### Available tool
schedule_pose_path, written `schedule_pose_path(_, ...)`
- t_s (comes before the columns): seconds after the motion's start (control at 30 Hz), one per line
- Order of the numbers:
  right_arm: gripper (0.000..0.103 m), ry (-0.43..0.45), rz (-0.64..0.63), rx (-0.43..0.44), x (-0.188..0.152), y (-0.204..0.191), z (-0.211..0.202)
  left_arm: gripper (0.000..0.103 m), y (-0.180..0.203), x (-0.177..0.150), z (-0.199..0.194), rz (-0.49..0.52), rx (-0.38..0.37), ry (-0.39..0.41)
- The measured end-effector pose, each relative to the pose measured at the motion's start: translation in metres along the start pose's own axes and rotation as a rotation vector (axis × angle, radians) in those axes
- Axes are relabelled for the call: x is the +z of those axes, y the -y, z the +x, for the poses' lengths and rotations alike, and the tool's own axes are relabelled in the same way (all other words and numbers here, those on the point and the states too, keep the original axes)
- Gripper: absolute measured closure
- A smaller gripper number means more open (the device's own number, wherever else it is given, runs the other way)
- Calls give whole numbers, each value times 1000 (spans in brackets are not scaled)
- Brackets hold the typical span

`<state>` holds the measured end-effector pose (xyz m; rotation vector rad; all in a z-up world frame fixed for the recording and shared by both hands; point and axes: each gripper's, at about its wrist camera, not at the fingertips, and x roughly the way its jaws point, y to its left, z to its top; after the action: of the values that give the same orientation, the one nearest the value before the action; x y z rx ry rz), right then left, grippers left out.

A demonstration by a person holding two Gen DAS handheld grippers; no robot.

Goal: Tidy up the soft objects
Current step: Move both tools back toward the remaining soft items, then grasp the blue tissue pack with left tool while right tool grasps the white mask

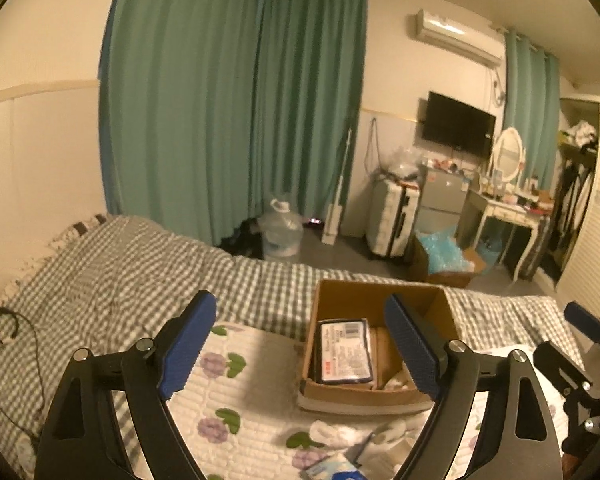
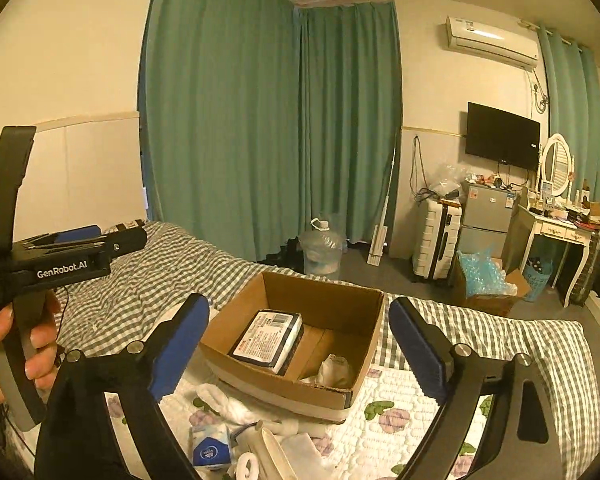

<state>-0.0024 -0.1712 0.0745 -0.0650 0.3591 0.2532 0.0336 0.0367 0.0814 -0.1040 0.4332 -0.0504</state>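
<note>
An open cardboard box [image 1: 380, 300] [image 2: 332, 292] stands on the bed. Inside lie a dark-edged labelled soft pack [image 1: 345, 350] [image 2: 270, 340] and a white bundle [image 2: 334, 370]. In front of the box lie a white fluffy cloth [image 1: 336, 434] [image 2: 220, 398], a blue-and-white tissue pack [image 2: 211, 446] [image 1: 332, 468] and other pale soft items [image 2: 276, 454]. My left gripper [image 1: 300, 350] is open and empty, above the bed before the box. My right gripper [image 2: 300, 350] is open and empty, likewise facing the box. The left gripper's body [image 2: 72, 256] shows at the left of the right wrist view.
The bed has a grey checked quilt [image 1: 120, 264] and a white floral pad [image 1: 236, 400]. A black cable [image 1: 4, 324] lies on the quilt at left. Beyond the bed are a water jug [image 1: 280, 230], a suitcase [image 1: 388, 220], a box of blue wrap [image 1: 444, 260] and a dressing table [image 1: 512, 216].
</note>
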Motion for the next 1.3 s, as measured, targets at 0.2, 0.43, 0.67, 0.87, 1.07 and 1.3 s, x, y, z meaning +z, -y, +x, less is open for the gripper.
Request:
schedule_pose_path(0.2, 9, -28, 19, -18, -20, 1, 12, 16, -1, -18, 1, 12, -18, -10)
schedule_pose_path(0.43, 9, -67, 27, 9, -42, 4, 22, 16, 4, -37, 17, 36, -16, -65)
schedule_pose_path(0.67, 9, -104, 21, 26, -60, 7, 30, 16, 16, -69, 40, 85, -13, -166)
schedule_pose_path(0.87, 9, -152, 18, 53, -75, 8, 43, 16, 22, -97, 70, 104, 4, -310)
schedule_pose_path(1.07, 29, -214, -19, 74, -93, 1, 59, 16, 20, -129, 92, 98, -13, -418)
schedule_pose_path(1.3, 45, -308, -41, 100, -122, -6, 76, 16, 19, -158, 109, 73, -26, -525)
